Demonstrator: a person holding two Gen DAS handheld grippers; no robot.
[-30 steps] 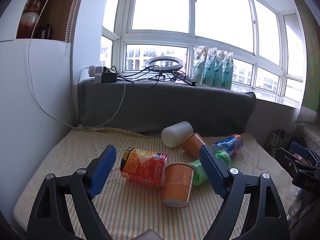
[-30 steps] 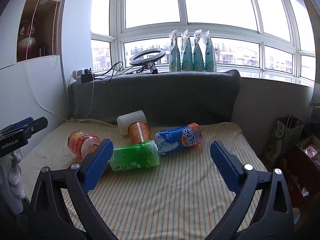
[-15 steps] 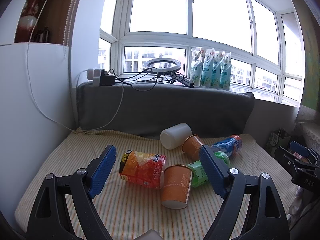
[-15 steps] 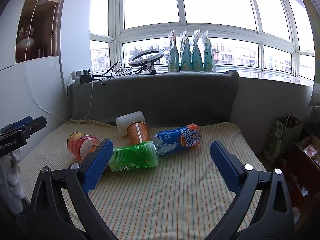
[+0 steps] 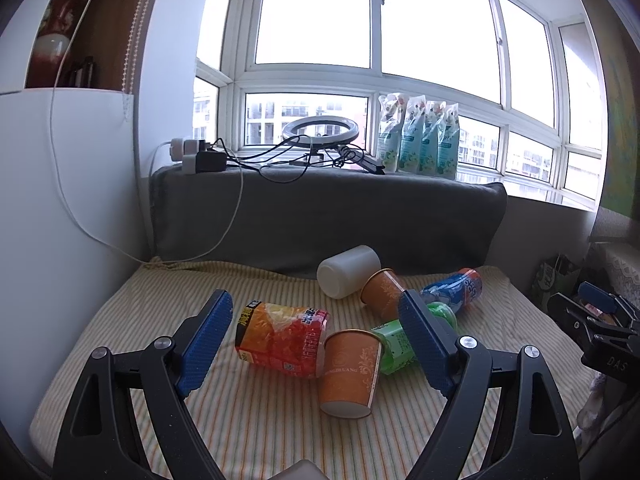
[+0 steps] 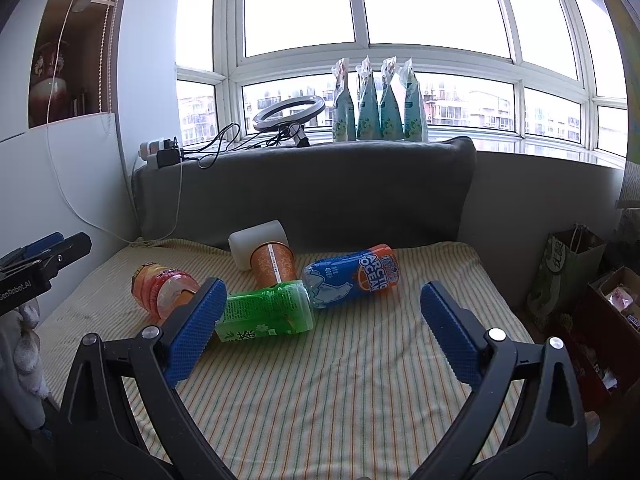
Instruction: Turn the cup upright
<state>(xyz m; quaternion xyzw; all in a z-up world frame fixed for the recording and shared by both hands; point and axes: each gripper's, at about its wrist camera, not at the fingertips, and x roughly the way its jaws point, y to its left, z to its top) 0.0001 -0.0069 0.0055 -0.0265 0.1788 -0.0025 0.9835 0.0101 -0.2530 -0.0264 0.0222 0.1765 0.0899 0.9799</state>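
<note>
Left gripper open, holding nothing | right gripper open, holding nothing | orange cup on its side on striped mat, touching orange bottle

Bare striped cloth is lying open in front; an orange-red bottle and green bottle are crowding the fallen orange paper cup.

Left claw and right claw wide apart, empty.
</note>
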